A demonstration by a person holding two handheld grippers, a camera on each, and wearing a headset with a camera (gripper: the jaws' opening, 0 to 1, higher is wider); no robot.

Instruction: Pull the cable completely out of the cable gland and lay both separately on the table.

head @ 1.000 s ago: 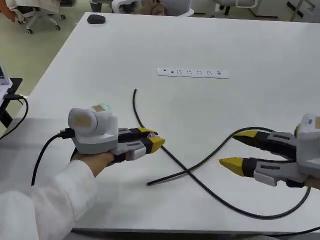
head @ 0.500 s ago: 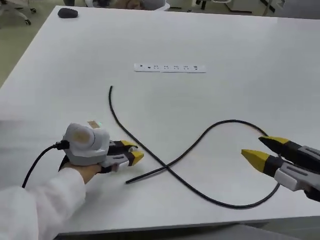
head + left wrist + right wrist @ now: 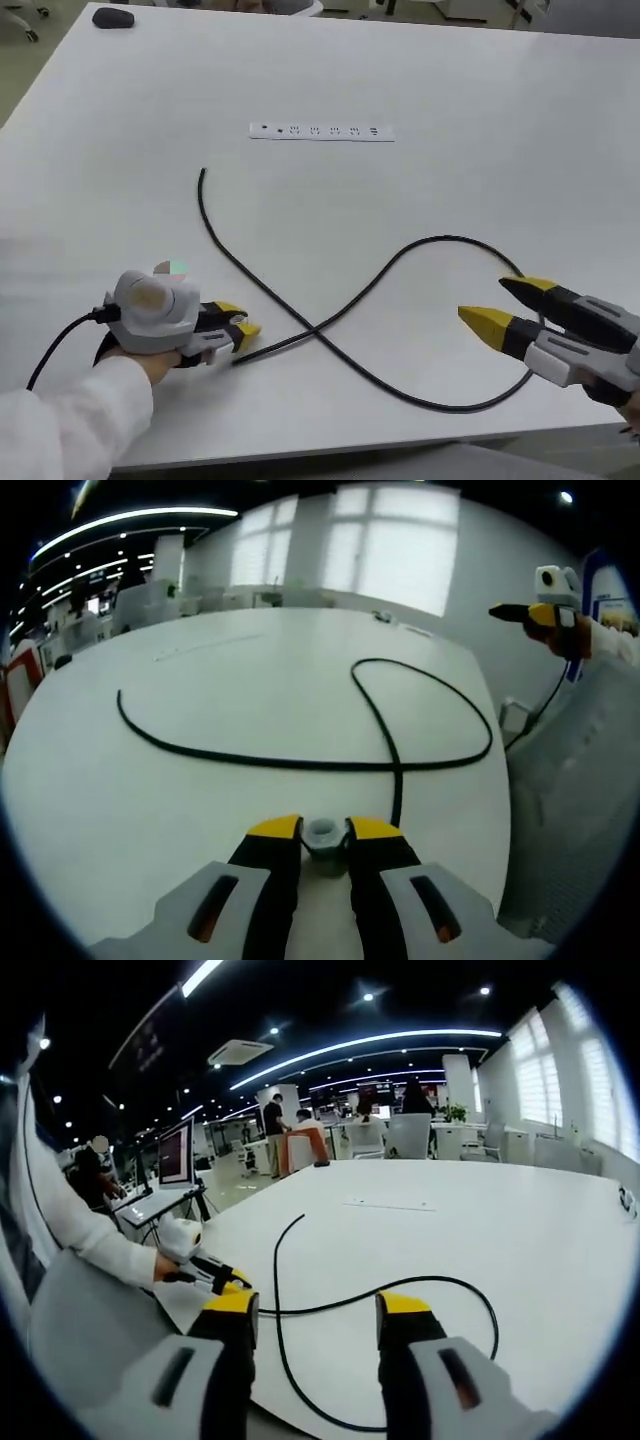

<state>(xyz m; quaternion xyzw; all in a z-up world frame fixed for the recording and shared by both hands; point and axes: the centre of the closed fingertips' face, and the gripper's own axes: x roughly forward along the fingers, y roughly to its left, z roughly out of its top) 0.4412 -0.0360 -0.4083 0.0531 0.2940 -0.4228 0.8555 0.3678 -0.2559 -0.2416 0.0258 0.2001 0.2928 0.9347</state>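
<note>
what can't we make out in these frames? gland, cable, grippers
- cable gland: in the left gripper view the jaws cover all but its top. In the head view the left gripper hides it. Resting or lifted: cannot tell.
- cable: in the head view a stretch passes behind the right gripper.
- Body of the right gripper: cut off by the head view's right edge.
- power strip: in the head view its sockets are too small to read.

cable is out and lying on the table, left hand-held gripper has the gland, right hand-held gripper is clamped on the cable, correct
One part is wrong: the right hand-held gripper is not clamped on the cable. The right gripper view shows its jaws apart and holding nothing. The rest holds: the cable lies free on the table, and the left hand-held gripper grips the gland.
</note>
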